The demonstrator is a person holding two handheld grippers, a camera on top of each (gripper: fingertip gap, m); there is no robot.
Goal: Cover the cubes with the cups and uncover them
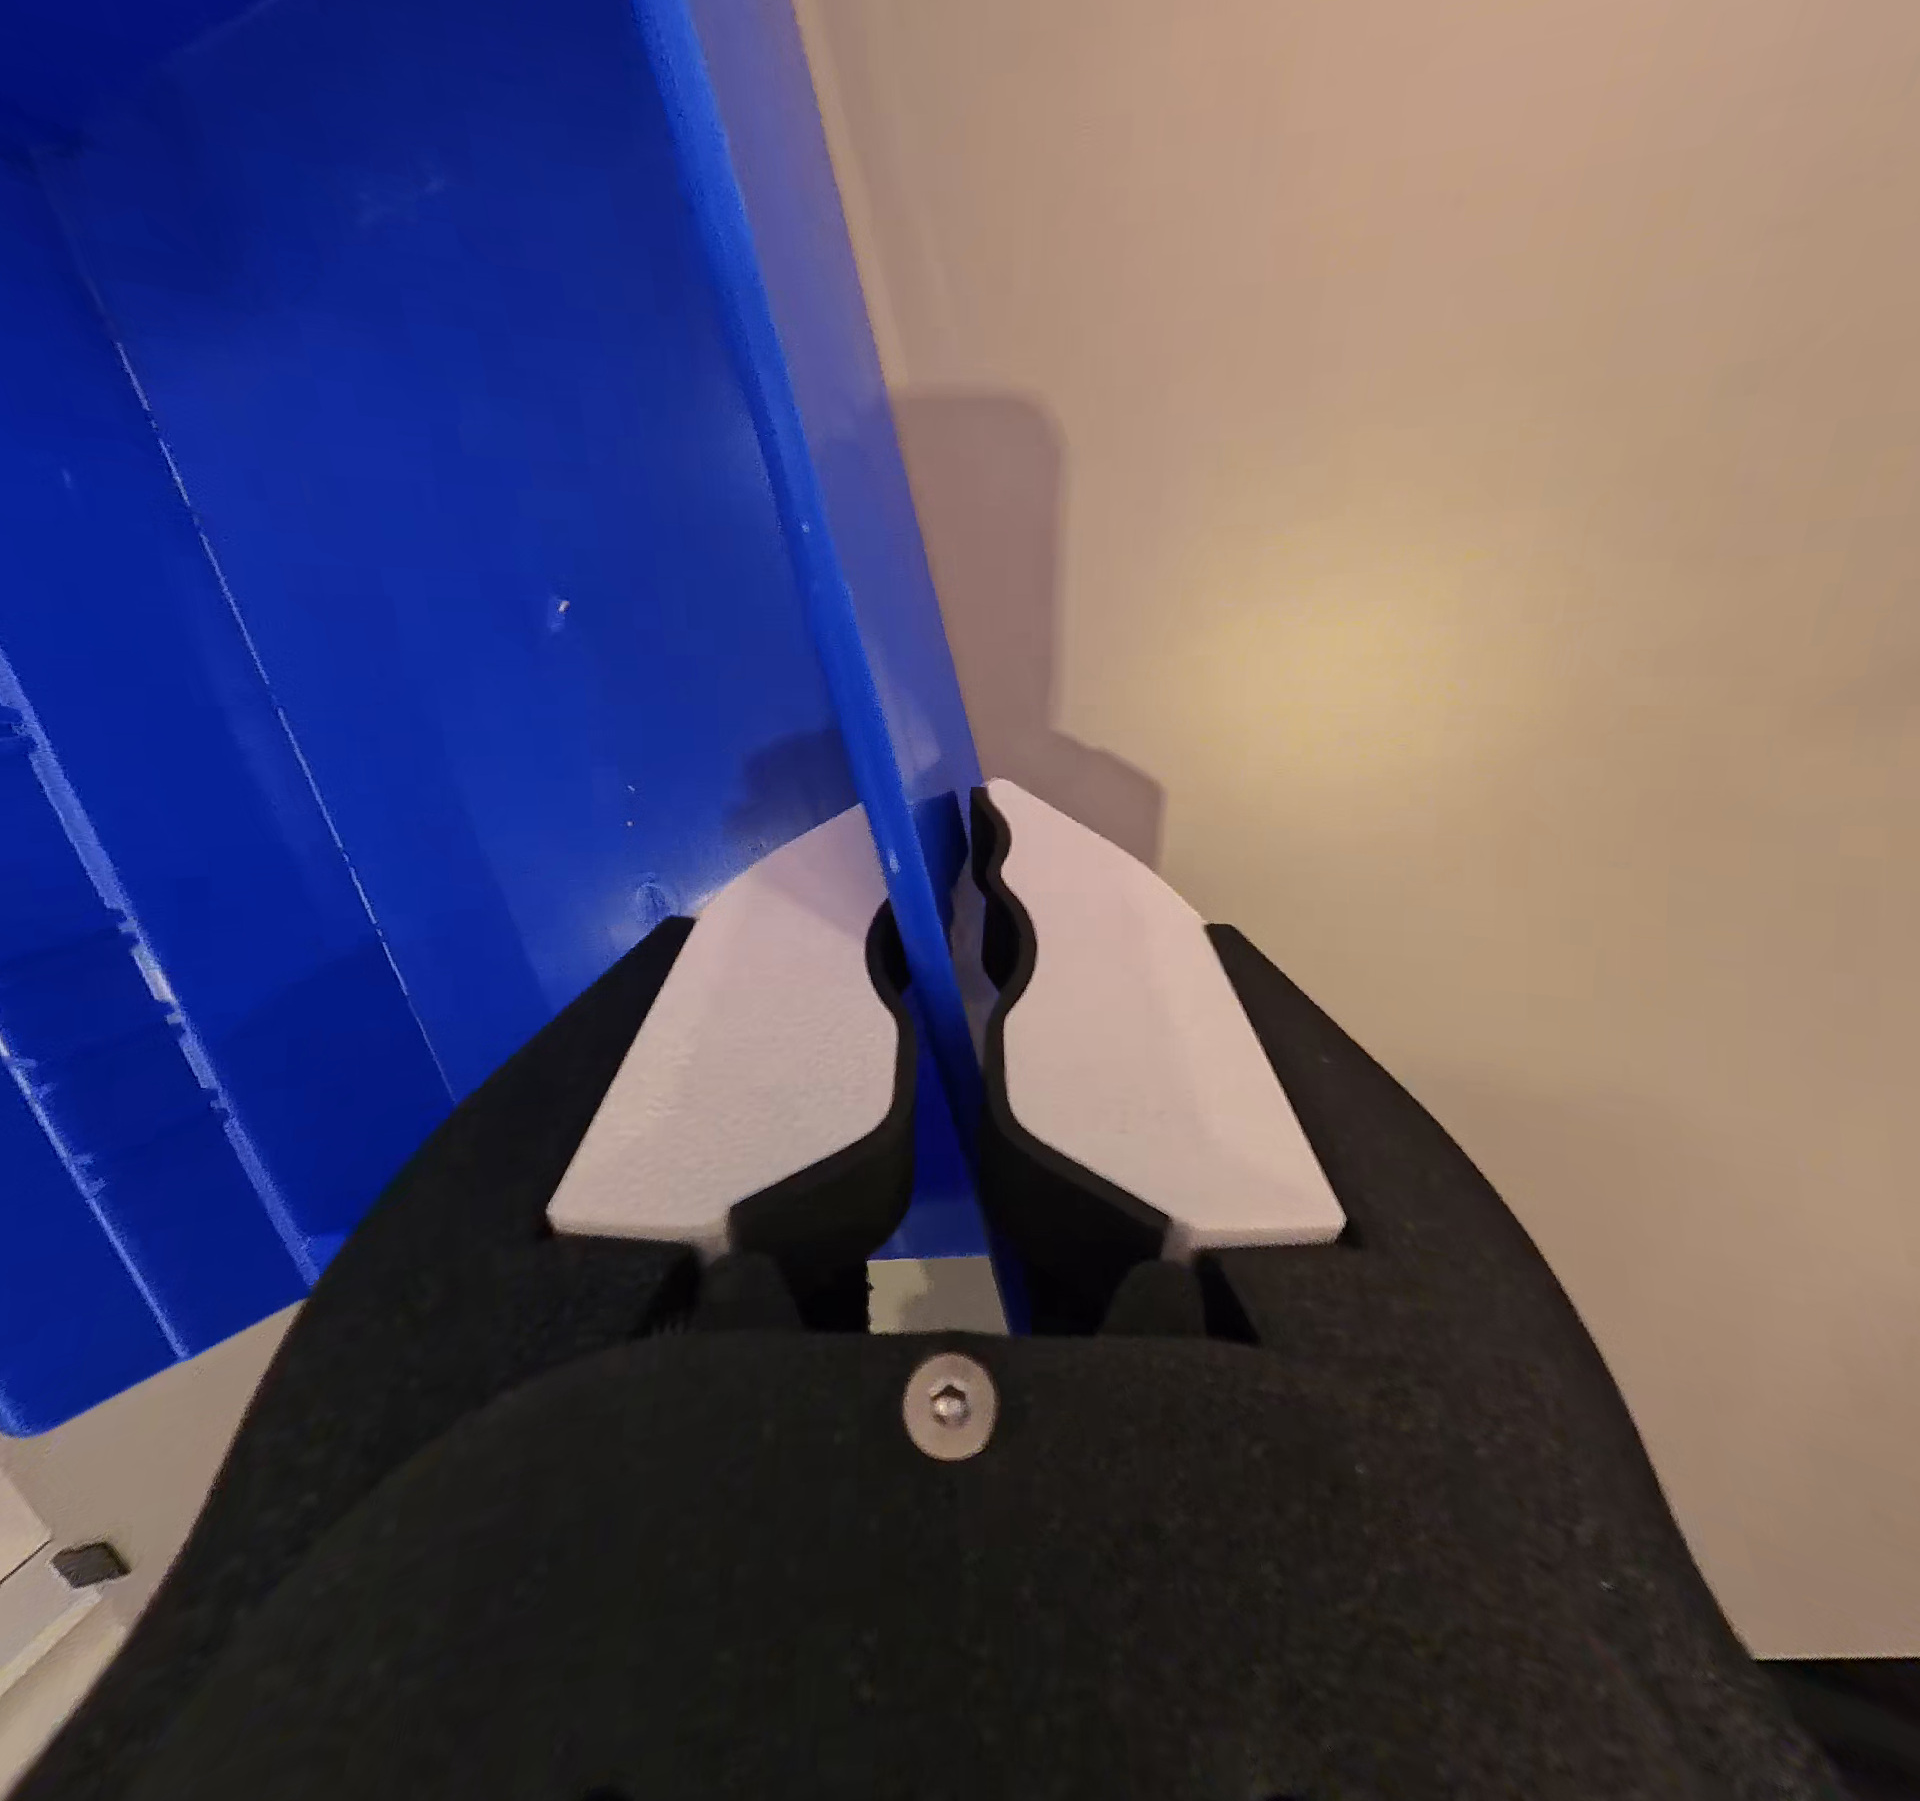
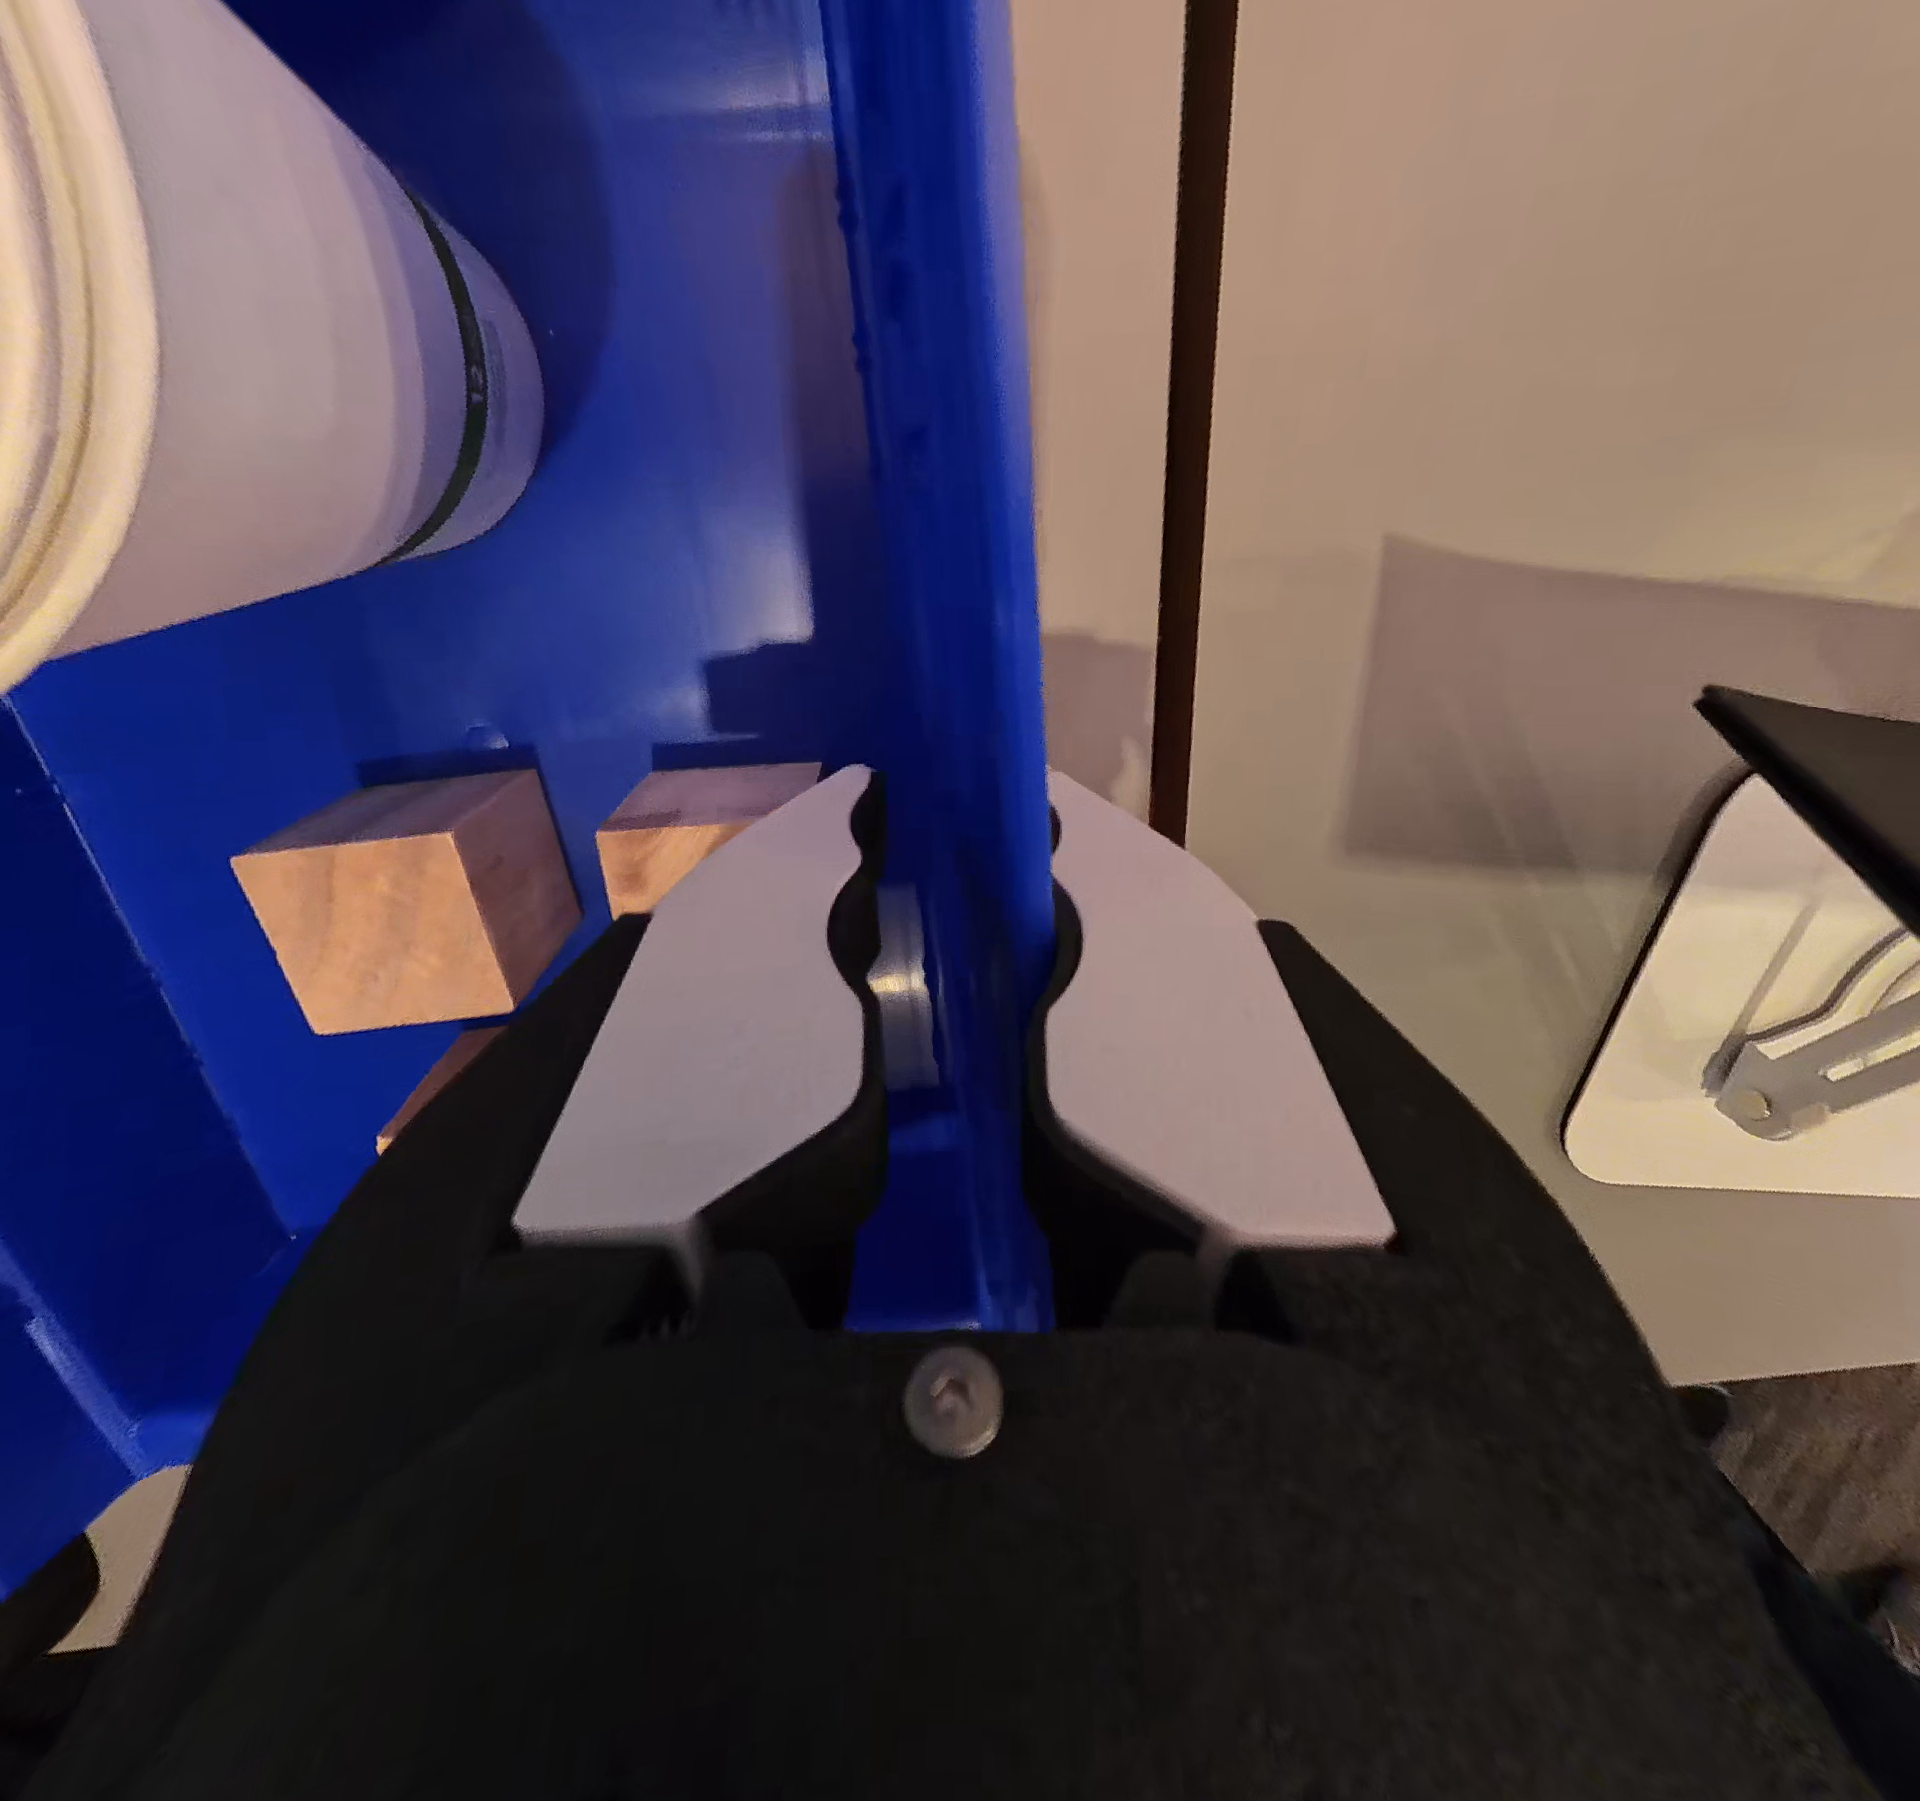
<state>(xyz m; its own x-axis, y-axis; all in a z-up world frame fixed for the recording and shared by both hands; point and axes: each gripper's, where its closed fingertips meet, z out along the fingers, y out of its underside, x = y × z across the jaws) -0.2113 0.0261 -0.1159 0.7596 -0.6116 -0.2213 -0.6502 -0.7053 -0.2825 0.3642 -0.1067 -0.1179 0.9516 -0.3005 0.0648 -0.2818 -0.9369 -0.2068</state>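
The cubes (image 2: 400, 904) lie bare on the floor of a blue bin (image 2: 665, 401): one whole, a second (image 2: 665, 832) just beside it half hidden by the right tool's finger, and a corner of a third (image 2: 436, 1102) below. A nested stack of white cups (image 2: 239, 328) lies on its side in the same bin, near the cubes but over none of them. So, as I judge it, no covering has begun, and both covering and uncovering are left. The right tool (image 2: 961, 930) pinches the bin's side wall, one finger inside and one outside. The left tool (image 1: 940, 920) pinches a thin bin wall (image 1: 727, 297) likewise. Beyond stands a pale table (image 2: 1507, 816) with a white stand (image 2: 1714, 1024).
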